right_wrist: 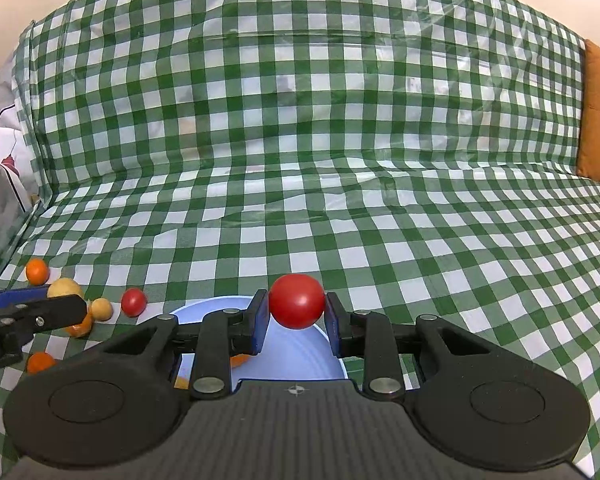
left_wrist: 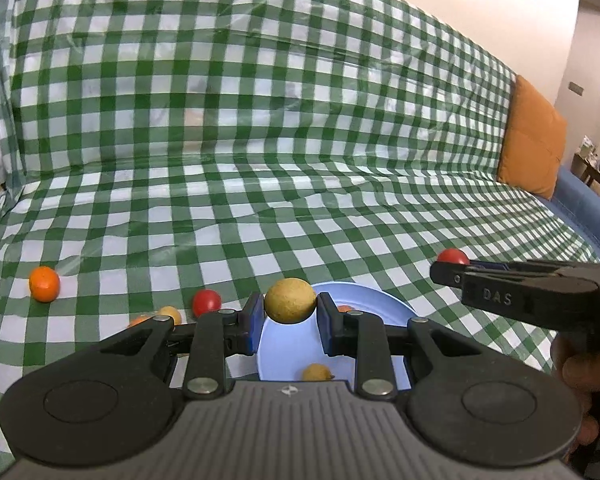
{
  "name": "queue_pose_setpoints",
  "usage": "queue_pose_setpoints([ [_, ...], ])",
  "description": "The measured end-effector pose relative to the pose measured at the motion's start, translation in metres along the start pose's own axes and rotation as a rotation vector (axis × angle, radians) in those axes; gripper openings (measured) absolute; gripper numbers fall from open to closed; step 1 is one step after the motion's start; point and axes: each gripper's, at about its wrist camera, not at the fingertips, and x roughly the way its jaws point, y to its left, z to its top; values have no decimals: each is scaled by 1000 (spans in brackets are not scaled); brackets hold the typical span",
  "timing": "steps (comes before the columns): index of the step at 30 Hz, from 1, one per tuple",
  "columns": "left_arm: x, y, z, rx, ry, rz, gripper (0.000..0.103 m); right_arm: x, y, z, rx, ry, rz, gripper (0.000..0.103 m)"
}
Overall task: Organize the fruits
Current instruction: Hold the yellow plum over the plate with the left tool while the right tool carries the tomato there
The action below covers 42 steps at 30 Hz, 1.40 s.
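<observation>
Step in hand: both grippers carry a fruit above the blue plate (left_wrist: pixel 384 300); this looks like the delivery stage, just short of release.
Left gripper (left_wrist: pixel 290 312): jaws narrowed onto the tan round fruit (left_wrist: pixel 290 300), held clear above the plate's near-left part.
Right gripper (right_wrist: pixel 297 312): jaws pinched on the red tomato (right_wrist: pixel 297 300), poised over the plate's far rim (right_wrist: pixel 204 306).
Already on the plate: a small yellow fruit (left_wrist: pixel 317 372) near the near rim, and something orange, mostly hidden by the fingers.
Still loose on the checked cloth (left_wrist: pixel 260 220): an orange fruit (left_wrist: pixel 44 284) towards the left edge; a second tomato (left_wrist: pixel 207 302) and a small tan fruit (left_wrist: pixel 169 314) just left of the plate; more orange pieces partly hidden there.
Next move calls for: lowering each fruit close to the plate's surface before opening, one gripper at a time, since both crowd the same plate.
Risk: round fruit dropped from height may well roll over the shallow rim.
</observation>
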Motion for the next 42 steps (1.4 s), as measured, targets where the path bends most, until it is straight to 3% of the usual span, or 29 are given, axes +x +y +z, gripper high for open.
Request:
queue_pose_setpoints([
  [18, 5, -34, -13, 149, 17, -62, 31, -2, 8, -1, -18, 18, -20, 31],
  [42, 7, -37, -13, 157, 18, -64, 31, 1, 9, 1, -27, 26, -11, 31],
])
